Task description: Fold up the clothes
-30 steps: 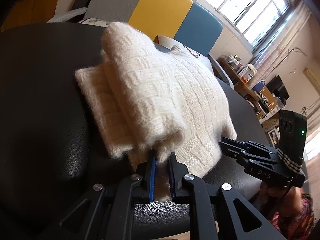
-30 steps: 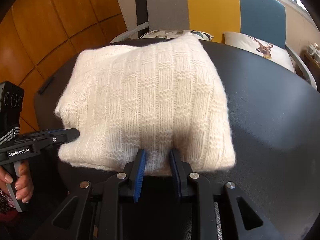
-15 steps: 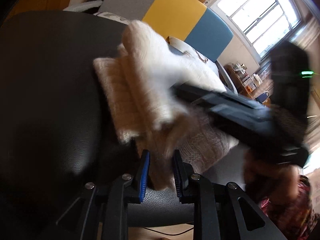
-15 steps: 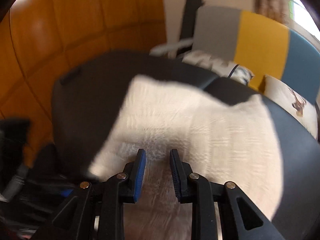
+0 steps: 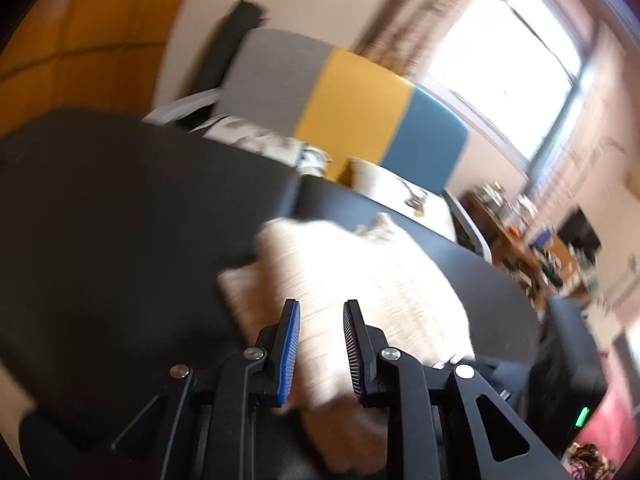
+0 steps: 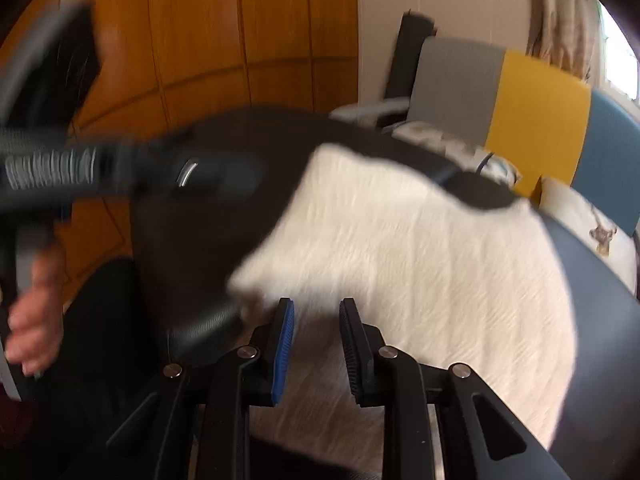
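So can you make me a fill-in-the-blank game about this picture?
1. The folded sweater is colored ____.
2. It lies on a ____ table.
3. The chair back is gray, ____ and blue.
4. The left gripper fingers have ____ pads.

Answers: white, black, yellow, blue

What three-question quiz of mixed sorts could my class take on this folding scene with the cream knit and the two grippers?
1. True or false: the folded cream sweater lies on a black padded surface.
2. Multiple choice: the fingers of the right gripper are A) clamped on cloth, B) apart with nothing pinched, C) out of view.
3. Fill in: behind the surface stands a chair with a back in grey, ____ and blue.

Key: 1 true; 2 B; 3 yellow.
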Demonstrator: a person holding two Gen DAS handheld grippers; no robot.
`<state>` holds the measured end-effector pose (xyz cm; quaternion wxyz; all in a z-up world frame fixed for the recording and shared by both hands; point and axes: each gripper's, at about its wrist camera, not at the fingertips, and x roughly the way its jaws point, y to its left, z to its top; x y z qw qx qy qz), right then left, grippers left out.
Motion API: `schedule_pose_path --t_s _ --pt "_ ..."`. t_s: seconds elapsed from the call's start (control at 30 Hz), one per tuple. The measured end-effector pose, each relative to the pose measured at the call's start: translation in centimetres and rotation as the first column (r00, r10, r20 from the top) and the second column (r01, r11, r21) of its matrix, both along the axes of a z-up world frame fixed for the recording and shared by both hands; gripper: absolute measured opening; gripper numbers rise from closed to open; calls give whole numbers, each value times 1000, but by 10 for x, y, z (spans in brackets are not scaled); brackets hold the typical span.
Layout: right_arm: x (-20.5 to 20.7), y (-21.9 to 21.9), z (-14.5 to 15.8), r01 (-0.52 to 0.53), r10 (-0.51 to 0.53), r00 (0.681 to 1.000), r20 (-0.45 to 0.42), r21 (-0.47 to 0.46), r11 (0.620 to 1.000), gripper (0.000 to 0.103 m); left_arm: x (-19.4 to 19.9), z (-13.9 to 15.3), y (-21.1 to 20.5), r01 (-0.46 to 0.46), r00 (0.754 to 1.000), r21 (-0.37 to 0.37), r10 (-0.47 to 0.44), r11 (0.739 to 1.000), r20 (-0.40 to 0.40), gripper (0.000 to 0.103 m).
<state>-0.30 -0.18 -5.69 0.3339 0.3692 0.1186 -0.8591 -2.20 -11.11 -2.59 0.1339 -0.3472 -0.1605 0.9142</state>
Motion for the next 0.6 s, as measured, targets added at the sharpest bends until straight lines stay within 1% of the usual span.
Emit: schedule_pose_path --t_s 0.03,0.07,0.2,0.23,0.3,0.37,0.4,0.43,0.47,0.5,0.57,0.6 --pt "7 -6 -6 -30 30 1000 6 28 999 25 -7 -1 7 26 1000 -13 -26 1000 2 23" --pt "15 -11 -11 -42 45 998 -41 64 997 25 -12 -5 12 45 999 -18 -45 999 19 23" --pt "20 -7 -12 -11 13 998 -67 30 999 25 -42 -38 15 22 989 -13 -20 1000 149 23" --pt "20 -1 -5 -13 14 998 -68 16 1000 25 -43 -45 13 10 985 -1 -10 1000 173 23" --pt "22 14 12 -20 19 997 -69 -14 1000 25 -42 -53 6 -7 982 31 1 999 189 23" --pt "23 29 30 -27 24 997 -70 -43 999 25 -40 -55 6 -7 983 23 3 1000 185 23" --pt "18 43 42 2 -9 997 -79 -78 997 25 -39 -56 8 1 984 1 -1 1000 179 23" --pt "6 57 52 55 -63 995 -79 -108 993 25 -38 -55 10 8 985 -20 -5 1000 171 23" --pt "-7 70 62 110 -121 990 -74 -135 985 27 -36 -55 13 14 987 -39 -7 999 163 23" --pt "-24 79 63 144 -152 987 -46 -148 978 30 -36 -56 14 14 987 -49 -6 999 161 23" --pt "-61 93 63 201 -200 980 22 -163 966 30 -36 -57 17 15 987 -66 -5 998 158 23" --pt "-75 93 57 212 -209 977 34 -127 969 30 -35 -58 18 19 988 -73 -7 997 157 23"
